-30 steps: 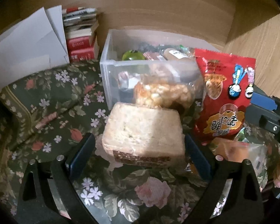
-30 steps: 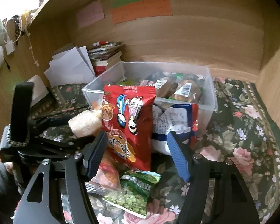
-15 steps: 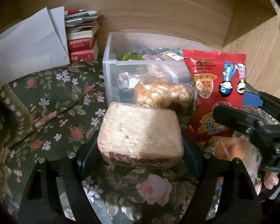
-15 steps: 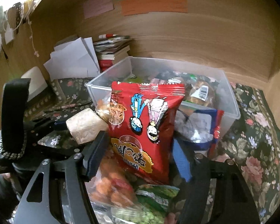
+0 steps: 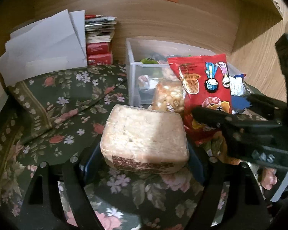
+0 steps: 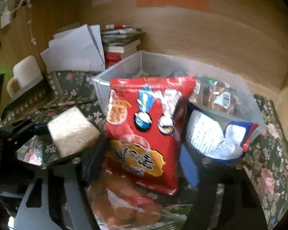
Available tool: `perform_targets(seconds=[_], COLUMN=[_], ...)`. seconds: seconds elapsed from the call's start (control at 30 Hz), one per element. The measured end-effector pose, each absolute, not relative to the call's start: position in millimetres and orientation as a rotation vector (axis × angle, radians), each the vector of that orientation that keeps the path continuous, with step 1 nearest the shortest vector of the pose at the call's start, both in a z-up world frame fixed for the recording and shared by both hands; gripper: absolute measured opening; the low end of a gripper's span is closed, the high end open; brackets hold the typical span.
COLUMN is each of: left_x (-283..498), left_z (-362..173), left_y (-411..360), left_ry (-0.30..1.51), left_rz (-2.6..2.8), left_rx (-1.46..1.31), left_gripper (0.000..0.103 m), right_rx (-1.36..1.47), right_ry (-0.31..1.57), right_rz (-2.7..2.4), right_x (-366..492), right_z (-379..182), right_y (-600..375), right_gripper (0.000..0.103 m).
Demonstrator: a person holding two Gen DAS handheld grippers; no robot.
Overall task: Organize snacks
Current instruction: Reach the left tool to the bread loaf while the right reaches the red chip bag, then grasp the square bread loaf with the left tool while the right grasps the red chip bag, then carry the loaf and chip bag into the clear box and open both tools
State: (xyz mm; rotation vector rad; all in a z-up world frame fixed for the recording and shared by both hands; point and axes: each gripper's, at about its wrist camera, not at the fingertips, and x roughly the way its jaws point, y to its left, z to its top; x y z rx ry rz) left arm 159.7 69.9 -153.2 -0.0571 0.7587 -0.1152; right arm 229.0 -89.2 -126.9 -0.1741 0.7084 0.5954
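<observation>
closer in than a second ago: left gripper [image 5: 142, 159] now clenched on the rice cake [image 5: 144, 138], wedged between both jaws above the floral cloth [image 5: 67, 99]. right gripper [image 6: 140, 168] now grasping the red bag [image 6: 144, 130], upright between its jaws, just before the bin [image 6: 182, 67].
</observation>
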Motion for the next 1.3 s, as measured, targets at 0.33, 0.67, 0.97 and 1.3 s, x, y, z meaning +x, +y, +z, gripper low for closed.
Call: perform_targets(seconds=[0.33,0.67,0.97,1.3], left_x=[158,153,161,199], left_z=[-148,-125,-88,-60], left_y=[77,77,68,56], left_ry=[0.732,0.682,0.603,0.561], left_rz=[-0.104,-0.082,-0.082,-0.083], left_rx=[-0.080,-0.076,-0.066,-0.060], left_gripper=[0.079,0.079,0.079,0.079], right_rx=[-0.135,-0.119,-0.093,-0.097], right_ry=[0.668,0.604,0.493,0.421], right_rz=[0.624,0.644,0.605,0.543], right_x=[213,203,202,228], right_z=[-116,-97,-61,-34], right_y=[-96,-107,-134,-150], right_gripper=[0.028,0.023,0.023,0.023])
